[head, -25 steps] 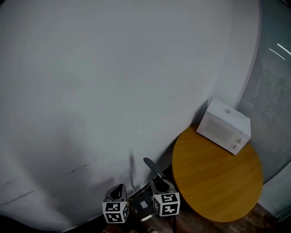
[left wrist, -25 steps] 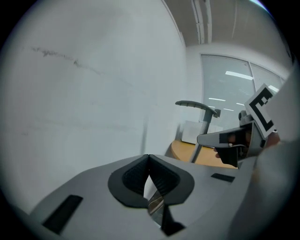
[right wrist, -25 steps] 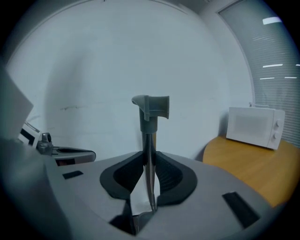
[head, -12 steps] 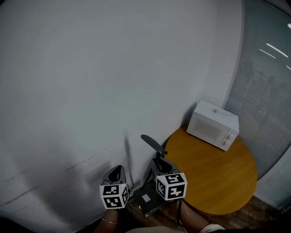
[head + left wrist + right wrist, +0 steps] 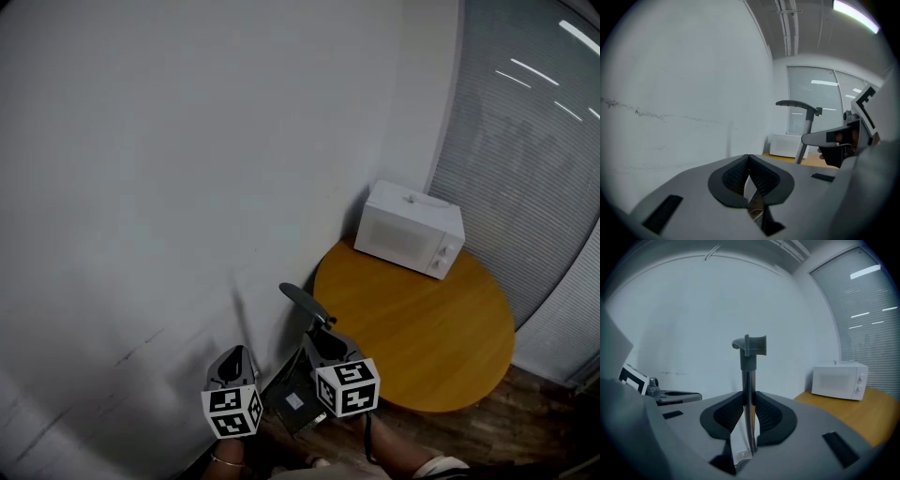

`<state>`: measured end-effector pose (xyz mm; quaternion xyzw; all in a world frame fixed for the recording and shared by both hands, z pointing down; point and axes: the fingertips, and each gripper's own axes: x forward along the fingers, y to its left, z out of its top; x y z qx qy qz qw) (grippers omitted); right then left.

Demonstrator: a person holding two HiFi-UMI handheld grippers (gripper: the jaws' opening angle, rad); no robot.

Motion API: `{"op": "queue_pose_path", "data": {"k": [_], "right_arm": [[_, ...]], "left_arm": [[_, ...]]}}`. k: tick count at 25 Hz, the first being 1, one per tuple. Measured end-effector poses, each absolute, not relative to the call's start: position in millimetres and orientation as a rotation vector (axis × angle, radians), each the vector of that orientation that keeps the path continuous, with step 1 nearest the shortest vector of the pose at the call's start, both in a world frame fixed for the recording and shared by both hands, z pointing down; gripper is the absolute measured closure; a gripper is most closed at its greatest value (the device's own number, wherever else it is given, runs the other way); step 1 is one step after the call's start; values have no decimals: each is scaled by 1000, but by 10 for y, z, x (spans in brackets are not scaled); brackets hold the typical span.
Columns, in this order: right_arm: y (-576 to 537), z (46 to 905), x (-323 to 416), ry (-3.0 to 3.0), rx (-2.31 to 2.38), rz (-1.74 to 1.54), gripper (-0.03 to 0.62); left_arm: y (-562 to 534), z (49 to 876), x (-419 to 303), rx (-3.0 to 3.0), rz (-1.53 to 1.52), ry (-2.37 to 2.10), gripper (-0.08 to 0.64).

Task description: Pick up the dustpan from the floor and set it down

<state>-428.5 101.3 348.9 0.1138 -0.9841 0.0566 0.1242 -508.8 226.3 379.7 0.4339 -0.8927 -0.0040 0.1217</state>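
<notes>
The right gripper (image 5: 323,343) and left gripper (image 5: 234,357) are riding higher than a second ago, the right's jaws clamping the upright handle (image 5: 749,380) of the dustpan (image 5: 292,405), which is apparently hanging off the floor (image 5: 534,436) at six o'clock awaiting set-down, the left's jaws pressing together empty.

Count's coming in: two grey two-jaw tools, a left tool (image 5: 233,354) and a right tool (image 5: 322,339). One black-and-white marker cube (image 5: 232,412) on the left, and a second marker cube (image 5: 348,387) on the right, so two cubes. One long-handled grey dustpan with a steel pole (image 5: 749,380). One white box-shaped microwave (image 5: 410,230). One round orange wooden table (image 5: 441,337).
</notes>
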Motion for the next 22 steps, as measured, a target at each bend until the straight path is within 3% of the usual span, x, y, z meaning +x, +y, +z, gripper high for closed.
{"op": "queue_pose_path", "data": {"k": [8, 22], "right_arm": [[917, 3778, -3766, -2807, 472, 252, 494], [435, 3872, -2350, -2761, 756, 290, 494]], "left_arm": [[1930, 4074, -4793, 1431, 25, -2500, 543], [1063, 4069, -3645, 1768, 82, -2326, 543]]}}
